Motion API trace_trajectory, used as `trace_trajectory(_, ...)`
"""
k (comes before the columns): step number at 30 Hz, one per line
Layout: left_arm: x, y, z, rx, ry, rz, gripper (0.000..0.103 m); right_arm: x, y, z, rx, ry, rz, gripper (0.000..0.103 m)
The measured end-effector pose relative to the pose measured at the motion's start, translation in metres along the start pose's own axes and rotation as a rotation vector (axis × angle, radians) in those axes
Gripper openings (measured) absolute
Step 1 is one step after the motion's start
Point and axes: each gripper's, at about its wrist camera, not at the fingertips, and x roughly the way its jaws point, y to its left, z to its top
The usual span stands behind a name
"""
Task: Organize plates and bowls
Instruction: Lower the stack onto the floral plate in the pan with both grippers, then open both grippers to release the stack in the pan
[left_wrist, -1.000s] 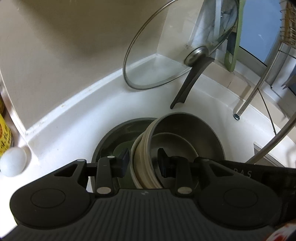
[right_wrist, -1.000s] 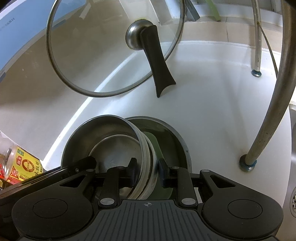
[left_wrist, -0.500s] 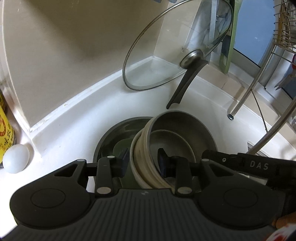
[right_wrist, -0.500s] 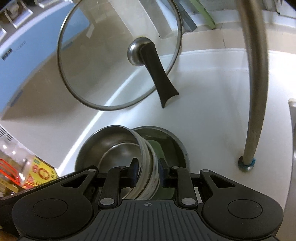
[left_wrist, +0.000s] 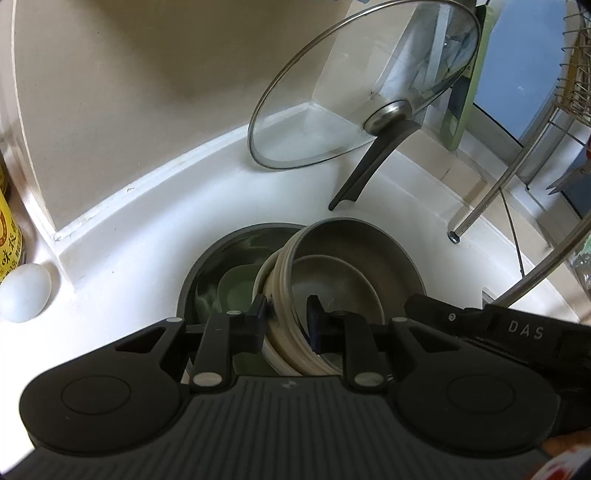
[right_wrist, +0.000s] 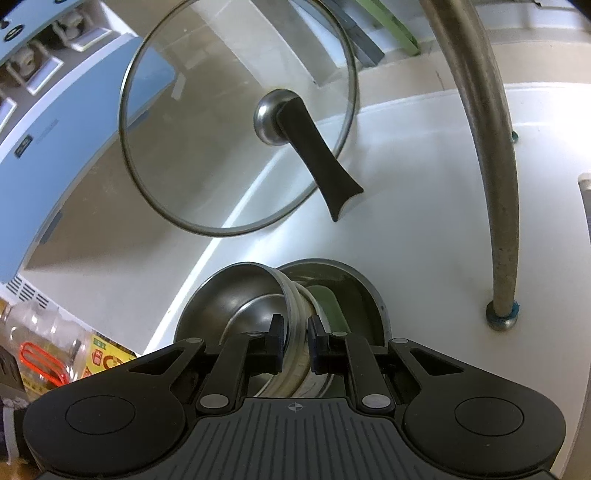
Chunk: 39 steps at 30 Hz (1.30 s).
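Both claws closing on tilted bowl stack (left_wrist: 284, 295), seemingly gripped, openings facing right.

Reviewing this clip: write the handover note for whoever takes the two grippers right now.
Left gripper: jaws closing on the rims of the tilted stack of cream-sided steel bowls, rims between the pads.
Right gripper: jaws closing on the same stack's rims from the opposite side.
Things: the stack leans on edge inside the dark round pan, beside a green dish. The glass lid with black handle leans against the wall behind.
Done: both grippers placed on the stack.
Left: finish the grip, lift the stack, put it away.
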Motion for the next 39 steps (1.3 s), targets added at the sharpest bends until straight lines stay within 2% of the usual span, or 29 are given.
trace_trajectory(12, 0.003, 0.006, 0.008, -0.054, 0.047, -0.006, 0.019, 0.004, 0.006, 0.019, 0.071, 0.085, -0.05, 0.012)
trace_trajectory(22, 0.0, 0.001, 0.006, -0.037, 0.028, 0.018, 0.019, 0.003, 0.01, 0.014, 0.018, 0.068, -0.047, 0.013)
trace_trajectory(27, -0.013, -0.005, 0.003, -0.007, -0.023, 0.038, 0.019, -0.006, 0.011, 0.008, -0.015, 0.035, -0.016, 0.015)
trace_trajectory(30, -0.025, -0.01, -0.001, 0.011, -0.053, 0.047, 0.021, -0.016, 0.01, 0.005, -0.035, 0.018, 0.004, 0.025)
trace_trajectory(32, -0.034, -0.013, -0.005, 0.025, -0.074, 0.061, 0.022, -0.024, 0.011, 0.002, -0.058, 0.009, 0.023, 0.04)
trace_trajectory(33, -0.039, -0.015, -0.009, 0.037, -0.087, 0.074, 0.023, -0.03, 0.011, 0.0, -0.072, 0.005, 0.033, 0.044)
trace_trajectory(35, -0.049, -0.019, -0.017, 0.061, -0.113, 0.103, 0.031, -0.039, 0.011, -0.004, -0.1, -0.003, 0.046, 0.055)
trace_trajectory(39, -0.075, -0.027, -0.04, 0.09, -0.165, 0.159, 0.035, -0.062, 0.011, -0.018, -0.18, -0.023, 0.05, 0.062)
